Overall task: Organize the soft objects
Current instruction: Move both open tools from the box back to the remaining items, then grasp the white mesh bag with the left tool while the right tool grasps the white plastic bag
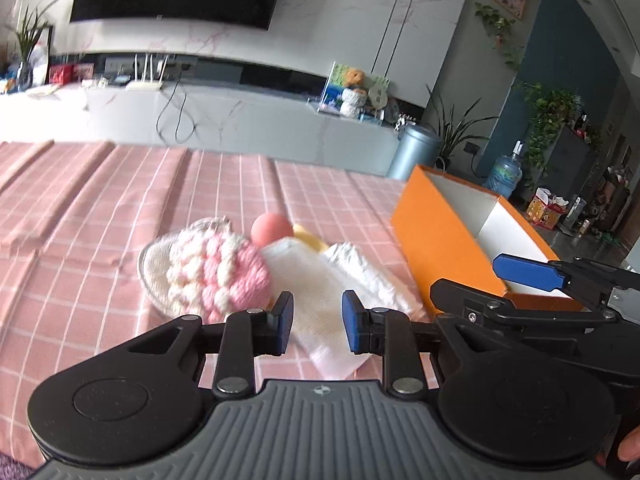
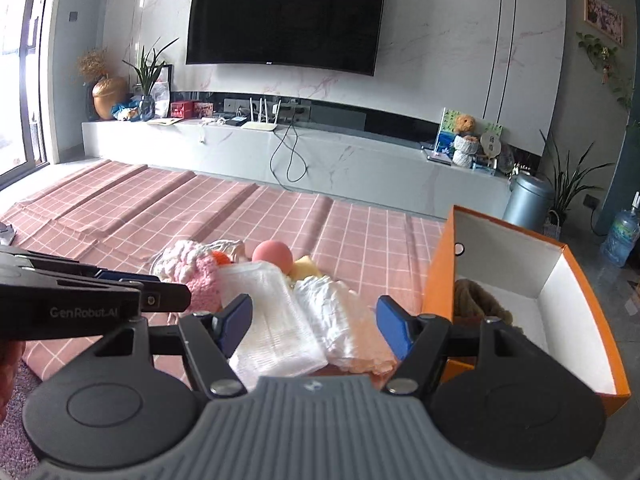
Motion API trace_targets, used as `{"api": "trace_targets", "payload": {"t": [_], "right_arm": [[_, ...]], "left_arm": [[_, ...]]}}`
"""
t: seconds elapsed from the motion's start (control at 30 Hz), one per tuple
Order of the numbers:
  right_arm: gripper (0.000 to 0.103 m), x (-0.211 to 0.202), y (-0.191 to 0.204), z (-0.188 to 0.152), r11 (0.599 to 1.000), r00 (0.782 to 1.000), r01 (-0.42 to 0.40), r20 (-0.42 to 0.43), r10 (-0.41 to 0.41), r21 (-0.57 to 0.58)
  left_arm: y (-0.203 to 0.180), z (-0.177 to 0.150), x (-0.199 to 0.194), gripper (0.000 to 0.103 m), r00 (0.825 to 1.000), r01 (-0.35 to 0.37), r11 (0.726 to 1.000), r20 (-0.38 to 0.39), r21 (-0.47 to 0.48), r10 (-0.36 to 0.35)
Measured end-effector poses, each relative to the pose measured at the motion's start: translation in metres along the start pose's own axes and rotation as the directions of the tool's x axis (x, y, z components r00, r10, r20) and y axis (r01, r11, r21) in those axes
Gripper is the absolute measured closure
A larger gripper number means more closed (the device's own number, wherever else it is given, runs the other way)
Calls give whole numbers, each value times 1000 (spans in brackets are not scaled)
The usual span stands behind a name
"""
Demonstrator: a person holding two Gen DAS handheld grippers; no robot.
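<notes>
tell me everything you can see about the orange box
The orange box is a rectangular, open-topped carton, apparently cardboard, orange outside and white inside, with a small round hole in its near end wall. It sits upright on the pink checked cloth, to the right of the pile of soft things. A brown knitted-looking item already lies inside at the near end. The right gripper hangs open just beside it, not touching.

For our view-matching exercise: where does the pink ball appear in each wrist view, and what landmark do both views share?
Left wrist: pink ball just left of centre, behind the knitted pouch.
Right wrist: pink ball left of centre, behind the white cloth.
Shared landmark: orange box, to the ball's right.
</notes>
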State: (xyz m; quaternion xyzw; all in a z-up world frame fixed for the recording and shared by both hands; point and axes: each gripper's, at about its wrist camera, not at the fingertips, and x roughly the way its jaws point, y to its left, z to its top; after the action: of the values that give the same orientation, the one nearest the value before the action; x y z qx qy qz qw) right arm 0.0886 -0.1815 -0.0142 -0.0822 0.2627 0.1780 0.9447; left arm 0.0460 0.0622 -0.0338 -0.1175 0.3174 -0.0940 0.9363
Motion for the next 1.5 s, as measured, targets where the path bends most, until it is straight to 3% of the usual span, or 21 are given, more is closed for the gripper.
{"api": "trace_targets", "payload": {"t": [0.17, 0.33, 0.37, 0.4, 0.47, 0.6, 0.7, 0.77, 0.87, 0.93, 1.03, 1.13, 1.2, 1.27, 1.4, 1.5], "right_arm": [[36, 14, 7, -4, 1000, 998, -22, -53, 22, -6], [38, 30, 12, -6, 999, 994, -42, -102, 39, -29], [38, 34, 13, -6, 998, 993, -47, -109, 43, -33], [38, 39, 13, -5, 998, 992, -54, -117, 49, -40], [38, 48, 14, -2, 996, 990, -67, -131, 60, -56], [39, 70, 9, 6, 997, 989, -18, -147, 7, -76], [49, 84, -2, 13, 995, 986, 19, -162, -35, -96], [50, 90, -9, 17, 992, 985, 33, -165, -53, -123], [52, 97, -19, 19, 986, 983, 53, -167, -80, -160], [60, 102, -22, 16, 983, 980, 49, -182, -82, -180], [61, 108, -22, 12, 978, 979, 58, -183, -95, -201], [61, 113, -25, 9, 984, 977, 48, -199, -82, -173], [61, 114, -27, 7, 986, 976, 43, -204, -76, -162], [61, 116, -27, 6, 985, 976, 39, -203, -74, -170], [60, 120, -25, 7, 986, 977, 33, -203, -66, -163], [58, 126, -20, 6, 987, 975, 21, -216, -55, -159]], "left_arm": [[22, -9, 2, 74, 1000, -14, 996, -20, -83, 12], [27, -6, 2, 54, 998, -53, 996, 17, -69, 54], [27, -4, 3, 45, 998, -65, 996, 16, -64, 66], [29, -4, 5, 36, 997, -70, 995, 11, -74, 71], [35, 0, 9, 30, 998, -55, 992, 0, -118, 55], [32, 3, 18, 32, 998, -67, 993, -14, -97, 66], [29, 5, 30, 34, 998, 0, 990, -60, -140, -8], [28, 5, 42, 34, 995, 28, 982, -93, -185, -46], [25, 4, 61, 34, 989, 25, 975, -139, -219, -57], [24, 4, 72, 34, 985, 18, 971, -162, -238, -58], [19, 4, 86, 34, 981, -9, 972, -189, -235, -37], [9, 3, 94, 48, 981, -41, 982, -194, -185, 4], [4, 2, 100, 77, 975, -68, 987, -218, -148, 35], [3, 0, 102, 96, 972, -74, 988, -230, -138, 41], [8, 0, 91, 103, 977, -70, 988, -211, -137, 40], [13, 3, 78, 103, 979, -120, 987, -180, -106, 100]]}}
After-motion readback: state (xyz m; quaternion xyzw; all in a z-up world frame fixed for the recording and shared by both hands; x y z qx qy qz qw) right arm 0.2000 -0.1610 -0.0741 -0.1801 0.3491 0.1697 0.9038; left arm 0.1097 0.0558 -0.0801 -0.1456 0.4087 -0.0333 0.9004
